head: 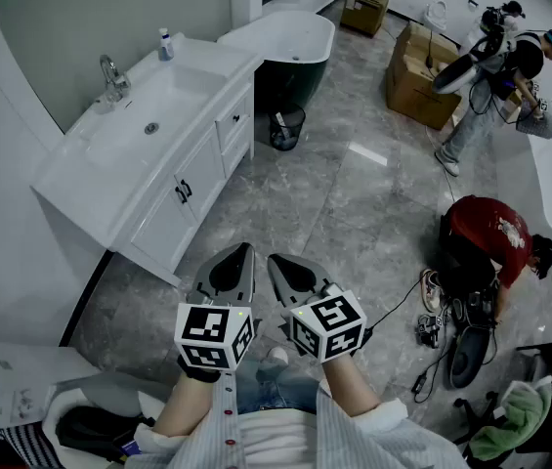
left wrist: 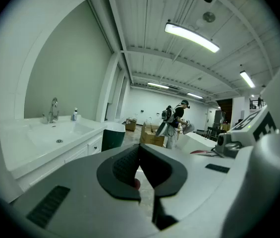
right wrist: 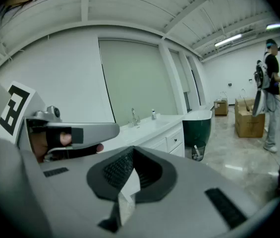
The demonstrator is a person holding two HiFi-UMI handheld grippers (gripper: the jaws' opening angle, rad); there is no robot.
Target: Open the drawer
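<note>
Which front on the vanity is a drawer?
The short front at the far end by the bathtub, with one centred handle; the tall doors under the sink have paired handles.

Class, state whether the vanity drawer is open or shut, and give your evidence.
Shut: the drawer front lies flush with the face of the vanity, with nothing pulled out.
</note>
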